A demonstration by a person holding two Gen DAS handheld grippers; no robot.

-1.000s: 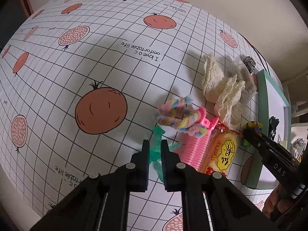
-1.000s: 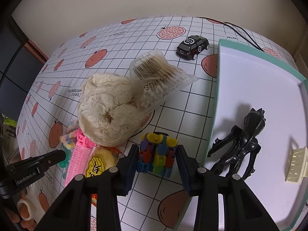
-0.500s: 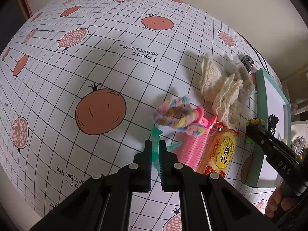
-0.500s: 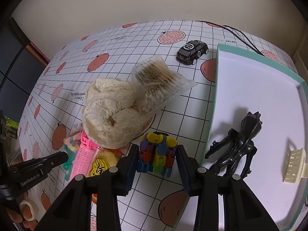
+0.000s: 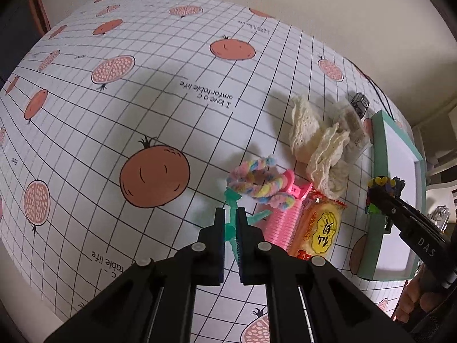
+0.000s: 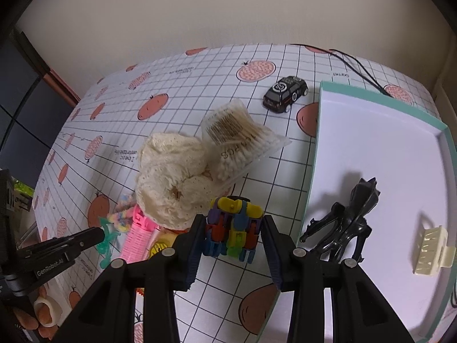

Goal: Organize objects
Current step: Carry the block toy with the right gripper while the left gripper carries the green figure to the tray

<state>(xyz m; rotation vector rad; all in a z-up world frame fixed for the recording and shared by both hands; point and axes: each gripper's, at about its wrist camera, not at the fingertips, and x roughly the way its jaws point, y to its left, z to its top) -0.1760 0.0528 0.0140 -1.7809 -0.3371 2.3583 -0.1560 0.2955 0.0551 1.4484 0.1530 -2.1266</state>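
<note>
Right tool (image 6: pixel 233 238) clamped on multicolour block toy (image 6: pixel 232 230), held above worktop (image 6: pixel 200 91). Teal tray (image 6: pixel 311 183) just to its right, long edge running away from tool. Left tool (image 5: pixel 230 224) pinched on green plastic figure (image 5: pixel 232 200), farther from tray.

Home room, fruit-print tablecloth (image 5: pixel 160 91), toy car (image 6: pixel 285 93), hair curler (image 5: pixel 281 224), snack packet (image 5: pixel 321 233)

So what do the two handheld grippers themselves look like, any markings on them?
Both are matte black with angular linkage arms, silver rivet pins and dark blue ribbed finger pads. The left gripper bears white "GenRobot.AI" lettering; the right gripper shows "DAS".
</note>
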